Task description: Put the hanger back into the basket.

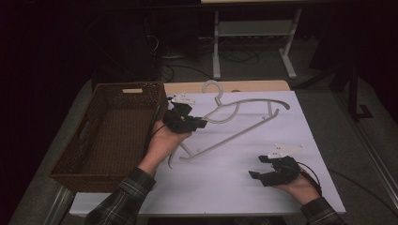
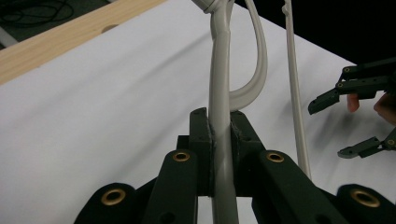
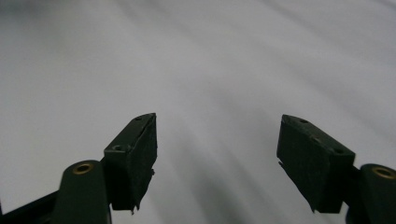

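Black pads of the left tool were seen clamped on the pale grey shoulder of the plastic hanger, the bar pinched squarely between the two jaws and running straight up out of them in the left gripper view. Across the worktop, the right tool was held with its jaws spread wide and nothing between them, low over the white sheet and well apart from the hanger. The hanger itself was found lying across the middle of the sheet, its hook towards the far wooden edge, its near end just beside the left hand. A brown wicker basket stood at the left, close by that hand. For the lift to be done well, the grip would best be kept firm and level, so that the long far arm is not dragged or swung; the hook should be watched as the basket's rim is cleared.
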Demonstrator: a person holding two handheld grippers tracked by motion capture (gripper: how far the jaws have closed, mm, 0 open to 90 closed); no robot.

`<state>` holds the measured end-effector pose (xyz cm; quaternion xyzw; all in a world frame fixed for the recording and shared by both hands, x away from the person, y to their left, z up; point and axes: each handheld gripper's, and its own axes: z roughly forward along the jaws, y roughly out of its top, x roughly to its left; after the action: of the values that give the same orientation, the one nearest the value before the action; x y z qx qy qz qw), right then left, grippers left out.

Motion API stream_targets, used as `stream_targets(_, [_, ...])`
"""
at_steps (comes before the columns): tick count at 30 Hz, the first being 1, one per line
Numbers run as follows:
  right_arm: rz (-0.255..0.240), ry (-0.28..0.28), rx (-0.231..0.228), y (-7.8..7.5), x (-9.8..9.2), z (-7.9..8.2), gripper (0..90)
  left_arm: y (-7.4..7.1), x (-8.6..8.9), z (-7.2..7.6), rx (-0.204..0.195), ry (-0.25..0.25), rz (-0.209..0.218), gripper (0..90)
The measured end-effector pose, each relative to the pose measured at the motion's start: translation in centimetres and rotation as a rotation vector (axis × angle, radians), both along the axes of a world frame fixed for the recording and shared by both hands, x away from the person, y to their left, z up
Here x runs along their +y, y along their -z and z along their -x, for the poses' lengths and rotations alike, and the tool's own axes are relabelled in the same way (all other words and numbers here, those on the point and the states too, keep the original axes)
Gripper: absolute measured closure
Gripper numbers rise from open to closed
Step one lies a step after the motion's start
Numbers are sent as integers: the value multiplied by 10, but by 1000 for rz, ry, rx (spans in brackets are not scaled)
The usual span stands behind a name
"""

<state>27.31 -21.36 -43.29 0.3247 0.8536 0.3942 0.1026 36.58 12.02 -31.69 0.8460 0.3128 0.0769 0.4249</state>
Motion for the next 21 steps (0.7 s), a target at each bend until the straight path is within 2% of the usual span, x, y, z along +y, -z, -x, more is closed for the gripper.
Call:
stream_targets(5, [-2,14,-9,1,0,-2,235,-10,18,0,-5,-22,0,824])
stream_targets(10, [-16,25,-16,0,0,-2,130,-20,39,1,-16,-51,-2,824])
stream_targets(13, [-28,30,-37,0,0,-2,81,-25,54,2,-20,-78,-4,824])
stream_targets(21, [-74,50,-70,-4,-4,-1,38,-34,99,5,-34,-147,-14,824])
